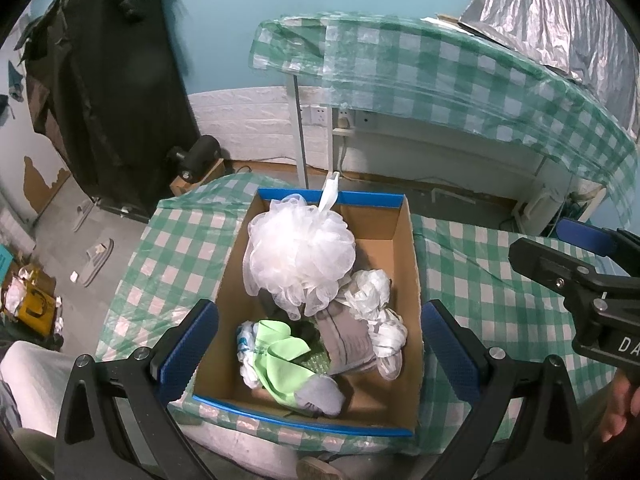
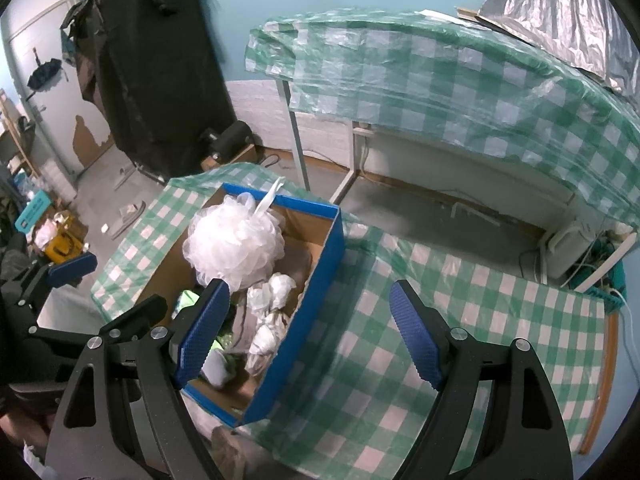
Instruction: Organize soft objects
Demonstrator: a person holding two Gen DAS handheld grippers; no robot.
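Note:
A blue-edged cardboard box (image 1: pixel 404 248) (image 2: pixel 320 264) sits on a table covered in green-checked cloth (image 1: pixel 480 300) (image 2: pixel 400 340). Inside lie a white mesh bath pouf (image 1: pixel 300 256) (image 2: pixel 234 242), crumpled white plastic bags (image 1: pixel 378 320) (image 2: pixel 274 300), a grey sock (image 1: pixel 348 340), a green cloth (image 1: pixel 286 364) and a pale grey sock (image 1: pixel 322 394). My left gripper (image 1: pixel 318 350) is open and empty, held above the box with its jaws straddling it. My right gripper (image 2: pixel 310 334) is open and empty, above the box's right wall; it also shows in the left wrist view (image 1: pixel 560 256).
A second table with green-checked cloth (image 1: pixel 440 76) (image 2: pixel 440 80) stands behind, with silver foil (image 1: pixel 560 12) on it. A dark coat rack (image 1: pixel 112 80) stands at the left. Slippers (image 1: pixel 94 260) and clutter lie on the floor. A white heater (image 2: pixel 568 252) stands at right.

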